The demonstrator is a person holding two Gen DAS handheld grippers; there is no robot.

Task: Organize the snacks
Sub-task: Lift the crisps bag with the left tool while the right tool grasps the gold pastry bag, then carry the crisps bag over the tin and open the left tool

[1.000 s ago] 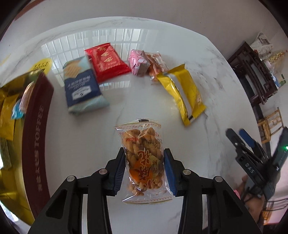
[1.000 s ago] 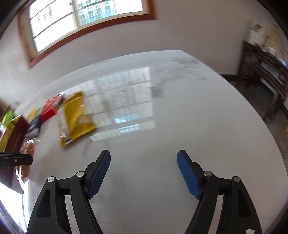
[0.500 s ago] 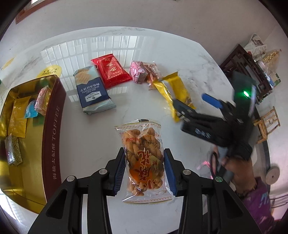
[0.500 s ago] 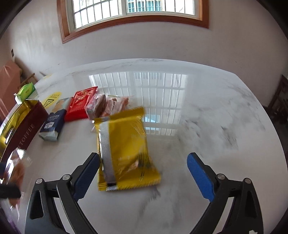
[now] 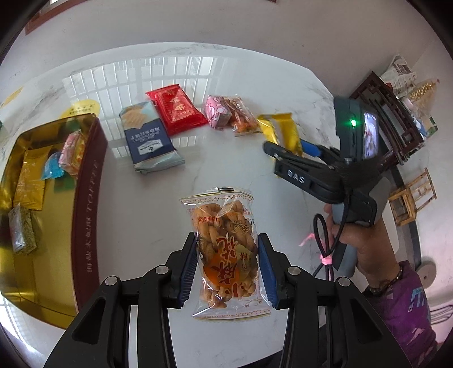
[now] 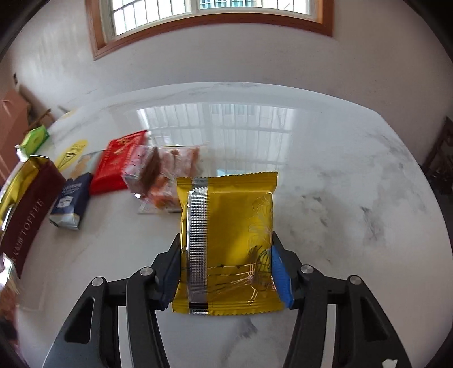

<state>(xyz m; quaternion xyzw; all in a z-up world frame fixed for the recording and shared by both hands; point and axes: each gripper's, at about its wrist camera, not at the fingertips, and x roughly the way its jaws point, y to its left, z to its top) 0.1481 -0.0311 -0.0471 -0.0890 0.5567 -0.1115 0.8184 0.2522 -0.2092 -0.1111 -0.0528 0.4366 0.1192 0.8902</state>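
Note:
My left gripper (image 5: 226, 266) is shut on a clear packet of fried twists (image 5: 226, 254) and holds it above the white marble table (image 5: 198, 175). My right gripper (image 6: 226, 271) has its blue pads against both sides of a yellow foil packet (image 6: 229, 232), which lies on the table; it also shows in the left wrist view (image 5: 283, 130). An open gold and maroon toffee tin (image 5: 85, 203) with several snacks inside sits at the left. A blue packet (image 5: 150, 141), a red packet (image 5: 177, 111), a pink packet (image 5: 215, 111) and a clear orange packet (image 5: 240, 113) lie on the table.
A green packet (image 6: 34, 138) and a yellow label (image 6: 73, 150) lie at the table's far left. Dark wooden furniture (image 5: 390, 113) and a small wooden stool (image 5: 413, 198) stand past the table's right edge. A wall with a window (image 6: 212, 17) is behind.
My right gripper came in over the table to the yellow packet and closed on it. My left gripper kept its hold on the fried twists and shifted, bringing the tin into fuller view.

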